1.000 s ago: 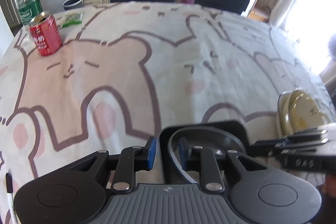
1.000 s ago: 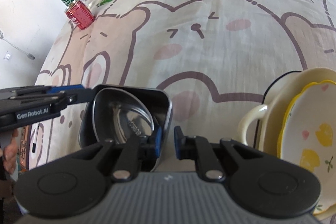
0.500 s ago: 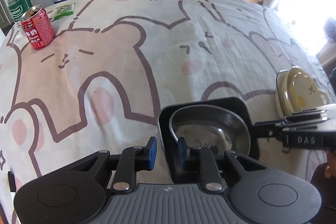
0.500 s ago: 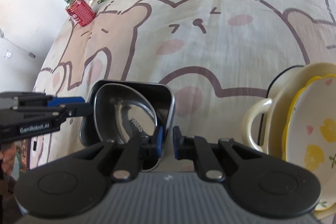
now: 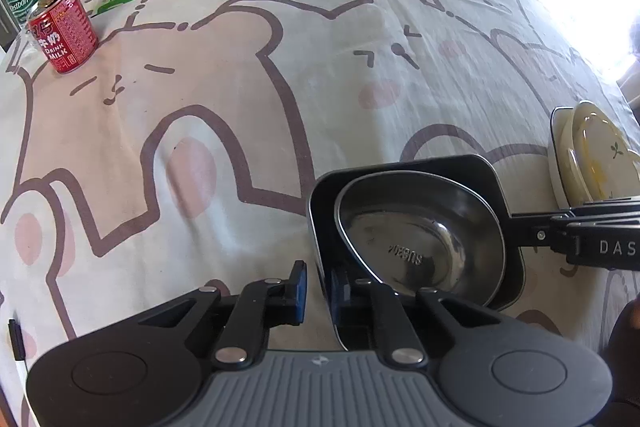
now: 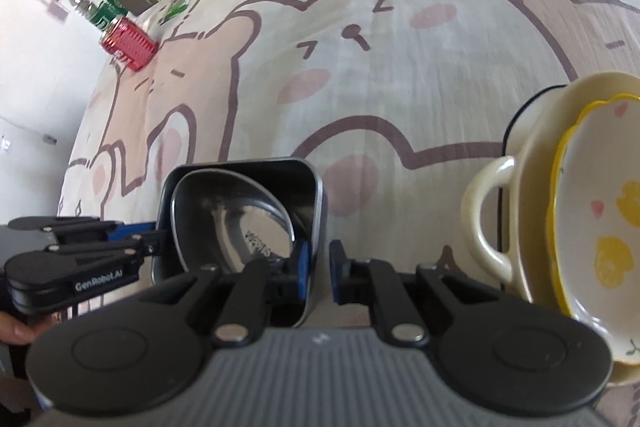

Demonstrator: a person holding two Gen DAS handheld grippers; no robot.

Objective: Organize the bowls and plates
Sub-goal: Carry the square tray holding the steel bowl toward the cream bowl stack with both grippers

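1. I count one dark square dish with one steel bowl nested inside, plus one cream handled dish carrying one yellow-rimmed plate to my right.
2. My left gripper pinches the square dish's left wall, jaws nearly together.
3. My right gripper pinches its right wall likewise.

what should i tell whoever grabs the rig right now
Left gripper and right gripper each straddle an opposite wall of the dark square dish, jaws close around it.
The steel bowl sits tilted inside that dish.
The yellow-rimmed plate is nested in the cream handled dish to the right.
Left: probably stack the dark dish and bowl with that pile.
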